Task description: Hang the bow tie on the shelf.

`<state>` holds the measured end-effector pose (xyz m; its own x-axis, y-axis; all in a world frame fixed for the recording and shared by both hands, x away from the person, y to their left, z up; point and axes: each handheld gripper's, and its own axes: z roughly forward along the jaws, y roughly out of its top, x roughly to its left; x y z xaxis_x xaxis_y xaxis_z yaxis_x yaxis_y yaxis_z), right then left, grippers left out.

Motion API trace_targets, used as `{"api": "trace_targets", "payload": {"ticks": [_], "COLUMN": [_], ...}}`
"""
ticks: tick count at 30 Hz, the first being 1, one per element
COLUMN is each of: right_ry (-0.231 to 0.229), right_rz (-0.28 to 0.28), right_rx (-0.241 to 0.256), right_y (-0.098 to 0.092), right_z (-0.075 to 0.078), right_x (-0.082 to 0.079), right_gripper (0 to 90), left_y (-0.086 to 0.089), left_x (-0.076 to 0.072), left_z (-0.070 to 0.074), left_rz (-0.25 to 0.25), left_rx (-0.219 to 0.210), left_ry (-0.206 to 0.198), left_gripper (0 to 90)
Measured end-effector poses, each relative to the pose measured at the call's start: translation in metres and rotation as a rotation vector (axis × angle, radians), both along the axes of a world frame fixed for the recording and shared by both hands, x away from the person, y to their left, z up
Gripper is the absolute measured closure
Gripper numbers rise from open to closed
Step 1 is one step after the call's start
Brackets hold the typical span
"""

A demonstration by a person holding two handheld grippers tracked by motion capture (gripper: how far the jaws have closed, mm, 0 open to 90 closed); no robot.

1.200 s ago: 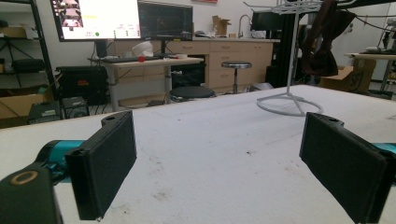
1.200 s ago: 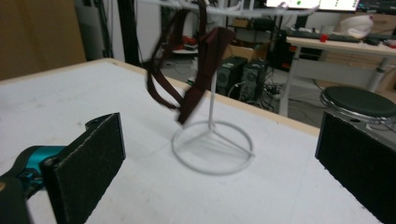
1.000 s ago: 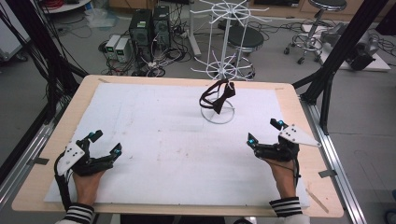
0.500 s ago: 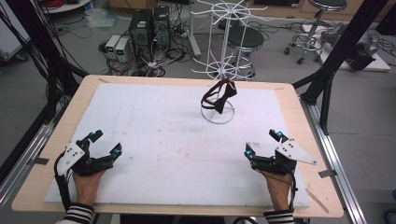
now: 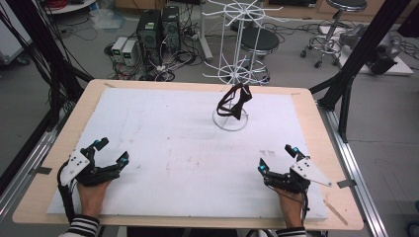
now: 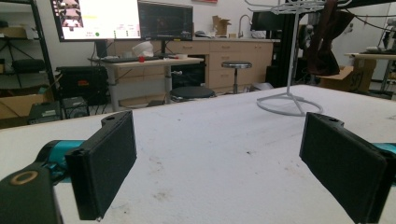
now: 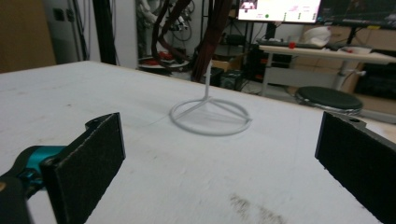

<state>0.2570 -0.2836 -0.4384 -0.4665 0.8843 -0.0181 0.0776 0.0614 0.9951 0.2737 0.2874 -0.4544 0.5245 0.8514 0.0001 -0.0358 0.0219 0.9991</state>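
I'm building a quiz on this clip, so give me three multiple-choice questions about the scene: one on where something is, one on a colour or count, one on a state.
1. Where does the white wire rack stand?
A. far middle of the table
B. between the hands
C. near left corner

2. What colour are the straps hanging on the rack?
A. yellow
B. dark brown
C. bright green

3. How are the left tongs and right tongs?
A. both shut
B. one shut on the rack
C. both open, holding nothing

Answers: 1 A, its ring base sits near the far edge; 2 B, dark against the white pad; 3 C, both jaw pairs stand wide apart.
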Motion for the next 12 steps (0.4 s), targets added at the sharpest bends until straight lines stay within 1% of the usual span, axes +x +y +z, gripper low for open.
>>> {"api": "trace_targets", "payload": {"ticks": [1,2,3,4,5,7,9,12], "right_ry": [-0.004,0.001,-0.004,-0.020,-0.006,-0.008,-0.015,-0.023], "right_rz": [0.000,-0.010,-0.012,-0.002,0.007,0.015,0.012,0.013], "right_rx": [-0.014,-0.037,-0.037,-0.023,0.002,0.002,-0.009,0.004], "right_y": [-0.0003,0.0001,0.0003,-0.0011,-0.0014,-0.0012,-0.0016,-0.0032], "right_z": [-0.0033,-0.0057,-0.0076,-0.0090,-0.0098,-0.0108,-0.0115,-0.0125], "right_x": [0.0005,0.0002,-0.0001,0.0012,0.0020,0.0020,0.0018,0.0013], "right_gripper": [0.8,0.8,0.8,0.7,0.7,0.7,0.8,0.7], "left_y": [-0.0001,-0.0002,-0.0001,0.0000,0.0000,0.0000,0.0000,0.0000], "left_x": [0.0001,0.0001,0.0000,-0.0001,-0.0001,-0.0001,-0.0001,0.0000], "left_z": [0.0000,0.0000,0.0000,0.0000,0.0000,0.0000,0.0000,-0.0001], "left_rz": [-0.001,0.000,0.001,0.000,0.000,0.001,0.001,0.001], "left_rx": [-0.004,-0.003,0.000,0.001,0.000,0.000,0.000,-0.004], "left_ry": [0.000,0.000,-0.001,0.000,0.000,0.000,0.000,-0.002], "left_gripper": [11.1,11.2,11.2,11.2,11.1,11.2,11.2,11.2]}}
